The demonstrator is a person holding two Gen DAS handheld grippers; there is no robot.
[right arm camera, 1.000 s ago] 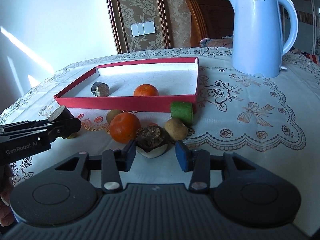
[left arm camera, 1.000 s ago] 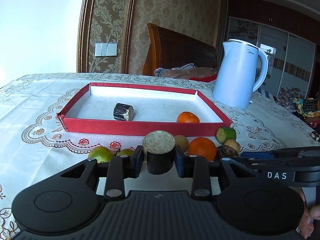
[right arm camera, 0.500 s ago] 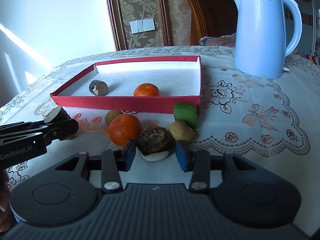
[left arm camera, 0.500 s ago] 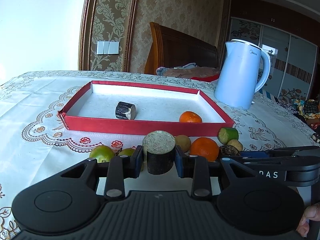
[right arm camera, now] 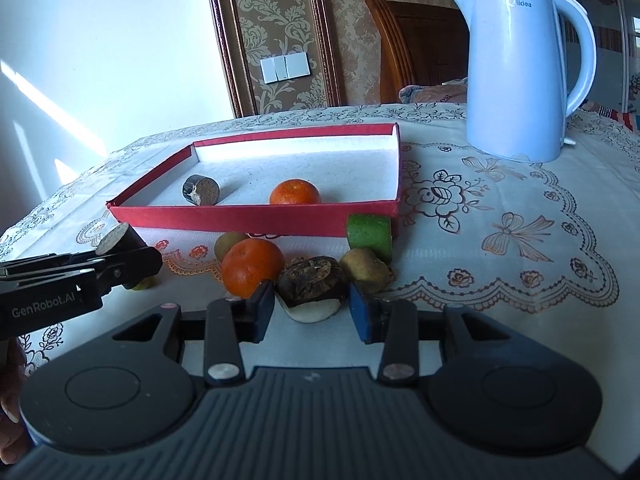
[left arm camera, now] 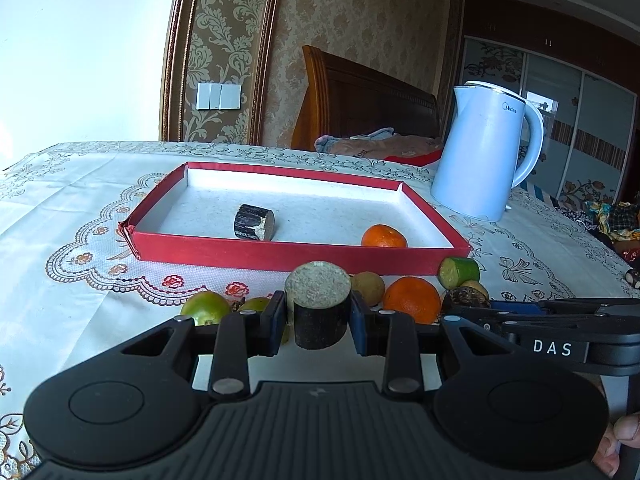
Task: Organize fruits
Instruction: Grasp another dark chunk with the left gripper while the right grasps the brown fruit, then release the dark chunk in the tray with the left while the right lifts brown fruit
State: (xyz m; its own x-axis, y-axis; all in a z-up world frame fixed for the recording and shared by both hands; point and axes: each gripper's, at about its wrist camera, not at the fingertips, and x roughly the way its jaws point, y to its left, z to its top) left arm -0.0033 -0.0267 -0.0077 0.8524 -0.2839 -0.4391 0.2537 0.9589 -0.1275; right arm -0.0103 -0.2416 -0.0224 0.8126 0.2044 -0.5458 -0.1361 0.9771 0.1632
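Left claw [left arm camera: 319, 322] clamps a short dark log-shaped piece [left arm camera: 319, 308], pale cut face up, held clear of the table and just short of the red tray [left arm camera: 280, 254]. Both pads press its bark sides; grip looks square.

Right claw [right arm camera: 312, 307] stands parted around a dark, wrinkled fruit with a pale underside [right arm camera: 312, 286]. Left pad looks to be touching or almost touching it, right pad shows a small gap. Not gripped yet. Fruit sits on the tablecloth [right arm camera: 500, 248].

Around that fruit: an orange [right arm camera: 252, 266] touching it on the left, a brownish small fruit [right arm camera: 366, 268] on the right, a green cut chunk [right arm camera: 369, 235] behind, against the tray's near wall. Another small brown fruit [right arm camera: 230, 244] behind the orange. Two green round fruits [left arm camera: 206, 308] lie near the left claw.

In the tray: one dark log piece [left arm camera: 255, 222] on its side and one orange [left arm camera: 384, 236], well apart.

Handling, my guess: the log piece is stiff, light, rough-skinned, unlikely to slip; holding across the sides suits it. The wrinkled fruit looks soft and lopsided, so close gently at its widest middle; it could squash or tip. Neighbours crowd it, so the pads may nudge the orange.

Kettle [right arm camera: 524, 68] stands far right, away from the work.
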